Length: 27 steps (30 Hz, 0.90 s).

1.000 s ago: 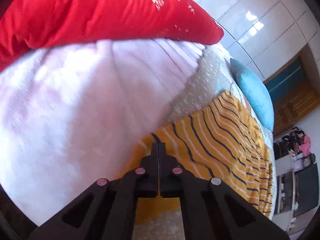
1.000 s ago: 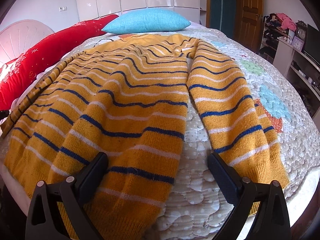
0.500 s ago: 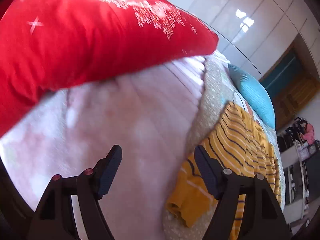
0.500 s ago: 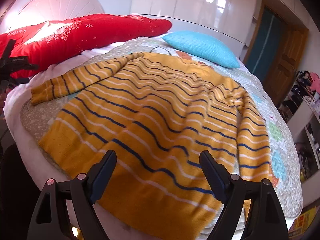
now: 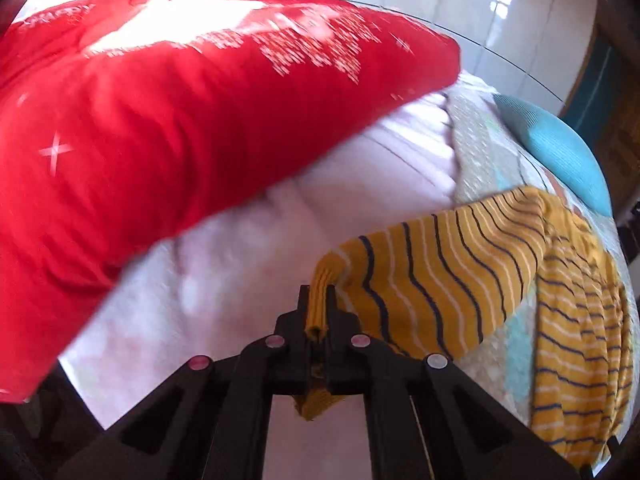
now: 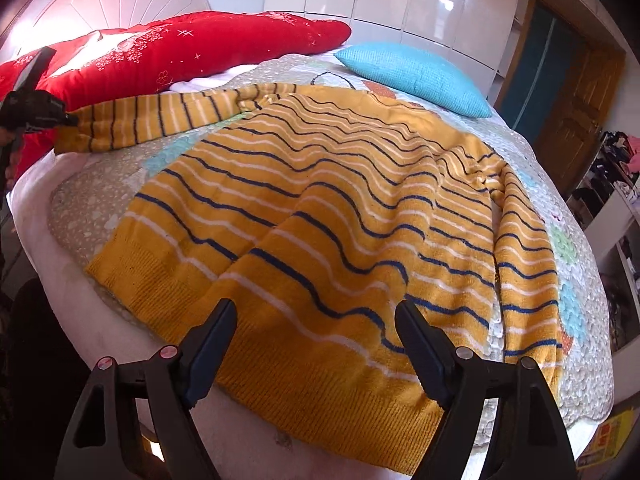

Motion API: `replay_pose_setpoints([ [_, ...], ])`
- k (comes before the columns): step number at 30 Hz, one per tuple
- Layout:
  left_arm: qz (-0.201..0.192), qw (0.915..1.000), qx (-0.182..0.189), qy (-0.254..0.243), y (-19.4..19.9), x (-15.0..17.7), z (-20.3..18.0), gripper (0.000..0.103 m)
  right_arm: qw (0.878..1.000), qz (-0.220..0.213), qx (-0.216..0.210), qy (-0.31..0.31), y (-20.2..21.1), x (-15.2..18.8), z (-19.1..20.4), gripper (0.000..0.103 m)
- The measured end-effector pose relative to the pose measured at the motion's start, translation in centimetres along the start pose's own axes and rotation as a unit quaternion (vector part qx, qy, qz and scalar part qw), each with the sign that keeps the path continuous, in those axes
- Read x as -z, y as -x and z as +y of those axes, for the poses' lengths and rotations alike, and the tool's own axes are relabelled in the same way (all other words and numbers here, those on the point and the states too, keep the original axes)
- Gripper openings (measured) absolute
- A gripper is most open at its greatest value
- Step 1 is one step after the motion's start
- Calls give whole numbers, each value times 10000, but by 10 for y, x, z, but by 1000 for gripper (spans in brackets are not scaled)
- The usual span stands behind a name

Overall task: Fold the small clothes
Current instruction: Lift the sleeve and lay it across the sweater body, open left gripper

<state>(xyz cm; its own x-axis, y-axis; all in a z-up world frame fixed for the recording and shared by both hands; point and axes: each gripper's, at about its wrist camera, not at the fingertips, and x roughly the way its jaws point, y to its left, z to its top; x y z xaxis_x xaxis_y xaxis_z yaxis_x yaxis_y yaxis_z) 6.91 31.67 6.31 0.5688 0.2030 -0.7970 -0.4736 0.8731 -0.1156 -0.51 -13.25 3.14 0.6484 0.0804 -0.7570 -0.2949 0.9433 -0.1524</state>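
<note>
A yellow sweater [image 6: 340, 208] with navy and white stripes lies spread flat on the quilted bed [image 6: 80, 184]. My left gripper [image 5: 318, 296] is shut on the ribbed cuff of its left sleeve [image 5: 440, 280], and the sleeve hangs stretched from the jaws above the bedding. The right wrist view shows that same left gripper [image 6: 72, 120] at the far left, holding the sleeve [image 6: 160, 120] out level. My right gripper [image 6: 314, 306] hovers over the sweater's bottom hem [image 6: 304, 372]. Its jaws are wide and closing, the pads press on nothing, and the hem lies beneath the gap.
A long red pillow [image 6: 180, 52] lies along the head of the bed, close to the left gripper. A blue cushion [image 6: 412, 76] sits beyond the collar. A white headboard [image 6: 112, 0] and glossy wardrobe doors stand behind. Shelves [image 6: 616, 200] and a wooden door are at the right.
My left gripper let go, opened wide beside the cuff, then shut on the cuff and lifted the sleeve. The right gripper shifted along the hem and rolled, its jaws a little narrower.
</note>
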Motion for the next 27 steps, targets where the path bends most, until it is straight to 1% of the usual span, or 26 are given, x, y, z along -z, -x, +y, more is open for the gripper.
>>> replay_pose_setpoints([
  [1, -72, 9999, -101, 57, 0, -11, 8, 6, 10000, 4, -13, -56, 0, 1, -2, 85],
  [3, -188, 9995, -134, 235, 3, -26, 22, 20, 9998, -13, -45, -168, 0, 3, -5, 85],
  [4, -244, 9991, -51, 346, 7, -29, 27, 38, 9998, -21, -63, -211, 0, 3, -7, 85],
  [5, -288, 9983, 112, 494, 12, -30, 34, 55, 9997, -26, -80, -247, 0, 4, -7, 85],
  [7, -455, 9939, 501, 871, 26, -24, 47, 69, 9995, -23, -127, -296, -2, 4, -8, 85],
  [8, -507, 9912, 674, 1024, 30, -18, 51, 71, 9994, -9, -146, -313, -3, 4, -8, 85],
  [9, -461, 9893, 822, 1113, 30, -12, 55, 71, 9993, 13, -160, -323, -4, 5, -8, 85],
  [11, -170, 9856, 1103, 1272, 21, 3, 55, 71, 9992, 66, -186, -349, -9, 5, -8, 85],
  [12, -6, 9820, 1277, 1392, 12, 10, 54, 71, 9990, 89, -200, -379, -11, 6, -9, 85],
  [13, 191, 9765, 1496, 1542, 2, 18, 55, 71, 9988, 107, -219, -417, -13, 6, -10, 85],
  [14, 372, 9698, 1714, 1696, -6, 27, 51, 71, 9986, 119, -247, -459, -14, 7, -10, 85],
  [16, 720, 9517, 2148, 2070, -29, 39, 47, 71, 9982, 141, -292, -509, -15, 8, -11, 85],
  [17, 827, 9443, 2266, 2239, -39, 44, 45, 71, 9982, 147, -294, -509, -15, 8, -11, 85],
  [18, 865, 9389, 2351, 2362, -48, 45, 41, 71, 9982, 141, -291, -496, -15, 9, -11, 85],
  [22, 722, 9353, 2237, 2645, -71, 35, 32, 71, 9986, 92, -206, -469, -10, 11, -14, 85],
  [23, 642, 9344, 2238, 2697, -74, 30, 31, 65, 9986, 84, -192, -488, -8, 11, -16, 85],
  [24, 582, 9354, 2187, 2718, -76, 24, 30, 53, 9984, 79, -190, -522, -8, 12, -19, 85],
  [25, 626, 9402, 2034, 2659, -79, 17, 27, 11, 9982, 73, -191, -563, -8, 12, -23, 85],
  [26, 696, 9448, 1904, 2576, -80, 10, 23, 7, 9979, 61, -193, -613, -8, 13, -26, 85],
  [27, 614, 9481, 1823, 2533, -75, 4, 20, 7, 9976, 40, -186, -661, -7, 14, -29, 85],
])
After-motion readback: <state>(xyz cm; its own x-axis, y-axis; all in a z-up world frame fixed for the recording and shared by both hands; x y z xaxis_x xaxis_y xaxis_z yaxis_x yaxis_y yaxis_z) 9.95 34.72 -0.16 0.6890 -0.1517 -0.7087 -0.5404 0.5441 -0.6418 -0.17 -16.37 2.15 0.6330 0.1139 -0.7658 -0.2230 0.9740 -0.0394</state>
